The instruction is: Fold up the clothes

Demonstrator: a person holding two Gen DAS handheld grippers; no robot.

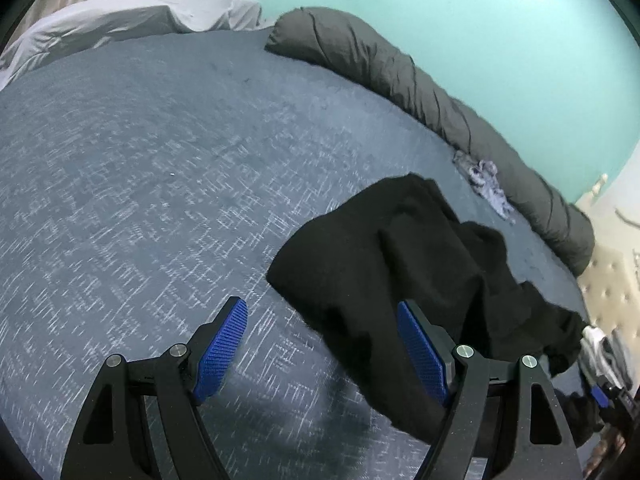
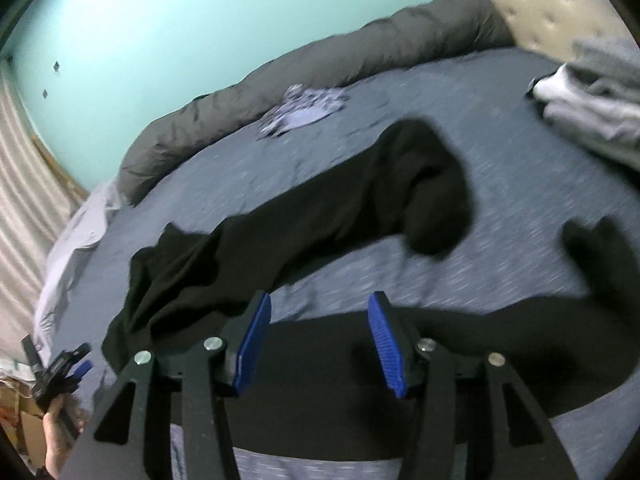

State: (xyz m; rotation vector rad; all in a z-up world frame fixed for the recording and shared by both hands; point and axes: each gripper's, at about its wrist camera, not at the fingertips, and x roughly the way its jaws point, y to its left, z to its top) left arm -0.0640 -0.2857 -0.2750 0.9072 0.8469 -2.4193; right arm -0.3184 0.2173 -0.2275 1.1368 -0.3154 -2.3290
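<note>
1. Landmark: black garment (image 2: 304, 208), lying crumpled and stretched across the blue-grey bed cover (image 1: 140, 168); no print, tag or brand text readable on it in either view.
2. Left hand-held gripper (image 1: 322, 344) was released, blue pads wide apart, nothing pinched. Its right finger (image 1: 424, 354) sat over the near edge of the garment; the left finger was over bare cover beside it. Cannot tell whether the finger touched the cloth.
3. Right hand-held gripper (image 2: 320, 340) was released too, partly spread, no cloth between the pads. It hung over the garment's near dark band; contact not clear, frame is motion-blurred.
4. In the right wrist view the left hand-held gripper showed at the far left of the garment, held by a person's hand (image 2: 60, 428).
5. Behind the garment: a small crumpled patterned cloth (image 2: 308, 110), just in front of the rolled dark-grey duvet (image 1: 420, 80) that ran along the teal wall (image 1: 460, 20).
6. Right of the garment: a pile of grey and white clothes (image 2: 592, 96), near the tufted beige headboard (image 2: 560, 4).
7. Left of the garment, well apart: pale grey bedding (image 1: 120, 20).
8. No labels or writing legible anywhere.
</note>
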